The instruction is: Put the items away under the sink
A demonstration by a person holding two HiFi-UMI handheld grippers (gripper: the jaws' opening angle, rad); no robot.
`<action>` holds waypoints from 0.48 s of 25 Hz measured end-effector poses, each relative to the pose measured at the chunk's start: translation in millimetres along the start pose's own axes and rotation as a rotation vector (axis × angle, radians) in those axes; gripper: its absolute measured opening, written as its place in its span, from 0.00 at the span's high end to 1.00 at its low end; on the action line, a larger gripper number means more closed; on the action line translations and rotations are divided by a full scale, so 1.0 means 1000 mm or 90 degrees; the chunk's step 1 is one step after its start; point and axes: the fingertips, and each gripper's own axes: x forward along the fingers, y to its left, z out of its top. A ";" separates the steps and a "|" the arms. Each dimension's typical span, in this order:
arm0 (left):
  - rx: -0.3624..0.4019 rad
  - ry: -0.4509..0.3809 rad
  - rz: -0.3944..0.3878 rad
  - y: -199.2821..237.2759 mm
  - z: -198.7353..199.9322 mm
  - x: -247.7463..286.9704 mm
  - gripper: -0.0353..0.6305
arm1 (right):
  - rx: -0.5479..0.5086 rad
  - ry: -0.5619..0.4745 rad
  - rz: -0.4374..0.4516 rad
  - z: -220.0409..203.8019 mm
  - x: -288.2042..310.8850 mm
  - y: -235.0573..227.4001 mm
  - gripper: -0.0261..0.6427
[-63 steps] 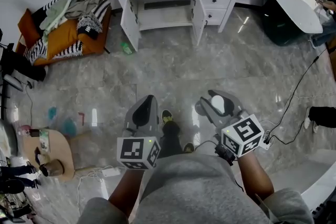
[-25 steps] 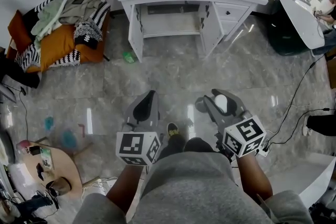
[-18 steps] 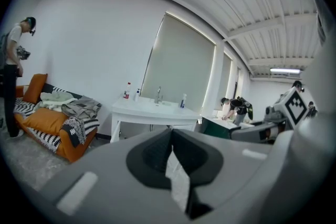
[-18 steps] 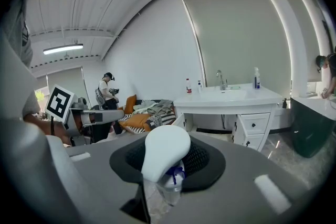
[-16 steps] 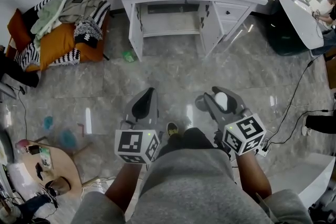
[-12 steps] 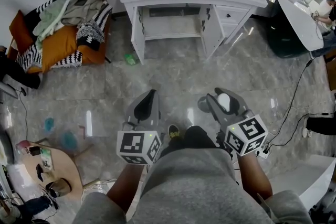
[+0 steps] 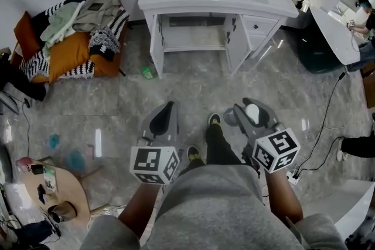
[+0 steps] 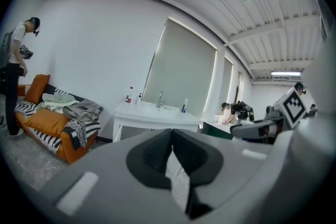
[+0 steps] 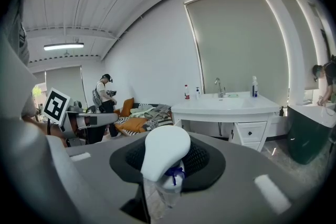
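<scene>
Bottle, clear-bodied with a white cap [image 9: 164, 153], is clamped in the right tongs [image 7: 252, 116], carried above the marble floor [image 7: 176, 91] and well apart from the white sink cabinet [image 7: 240, 6] ahead. Left tongs [image 8: 170, 136] are pressed together. Only a pale sliver shows between their pads, and I cannot tell whether anything sits in it. The open bay under the sink [image 7: 194, 32] looks bare, its doors swung outward. The grip seems to sit high on the bottle, so a jolt while walking could swing it loose. A green item [image 7: 146, 72] lies on the floor just before the cabinet and could trip a foot. The door edges could also clip the bottle going in.
</scene>
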 end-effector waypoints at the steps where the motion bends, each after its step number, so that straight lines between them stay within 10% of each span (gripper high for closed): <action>1: 0.003 -0.002 -0.002 -0.001 0.001 0.000 0.93 | 0.000 0.003 0.000 0.000 0.001 0.000 0.77; 12: 0.015 -0.006 -0.004 -0.004 0.009 0.024 0.93 | 0.006 0.045 -0.002 -0.004 0.023 -0.028 0.77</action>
